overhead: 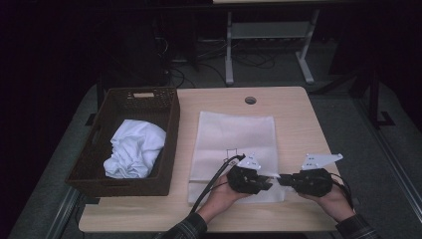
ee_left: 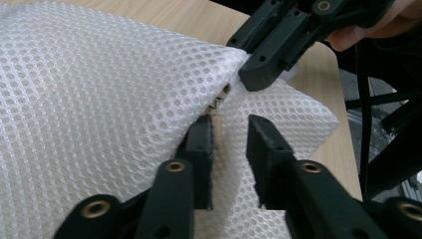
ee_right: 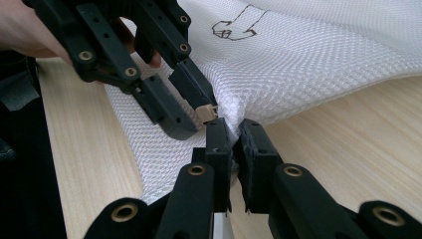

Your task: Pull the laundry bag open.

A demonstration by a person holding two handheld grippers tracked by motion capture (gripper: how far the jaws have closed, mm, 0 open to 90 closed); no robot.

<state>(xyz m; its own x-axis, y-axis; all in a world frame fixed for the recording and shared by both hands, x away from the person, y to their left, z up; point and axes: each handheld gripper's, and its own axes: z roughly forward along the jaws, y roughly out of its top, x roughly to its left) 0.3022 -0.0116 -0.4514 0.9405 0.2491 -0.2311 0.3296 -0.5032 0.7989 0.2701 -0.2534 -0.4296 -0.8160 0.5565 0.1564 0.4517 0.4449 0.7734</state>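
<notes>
A white mesh bag (overhead: pixel 234 134) lies flat on the wooden table (overhead: pixel 298 114), with a small black drawing (ee_right: pixel 234 25) on it. Both grippers meet at its near edge. My right gripper (ee_right: pixel 231 127) is shut on a fold of the mesh at the bag's corner, also seen from the other side (ee_left: pixel 249 79). My left gripper (ee_left: pixel 229 124) stands open over the mesh, its fingertips just short of a small tan zipper pull (ee_right: pixel 206 113). In the high view the left gripper (overhead: pixel 271 182) and right gripper (overhead: pixel 279 180) almost touch tip to tip.
A dark wicker basket (overhead: pixel 171 129) stands at the table's left and holds a crumpled white cloth (overhead: pixel 134 149). A round cable hole (overhead: pixel 250 100) sits near the far edge. Desk legs and cables stand on the floor beyond the table.
</notes>
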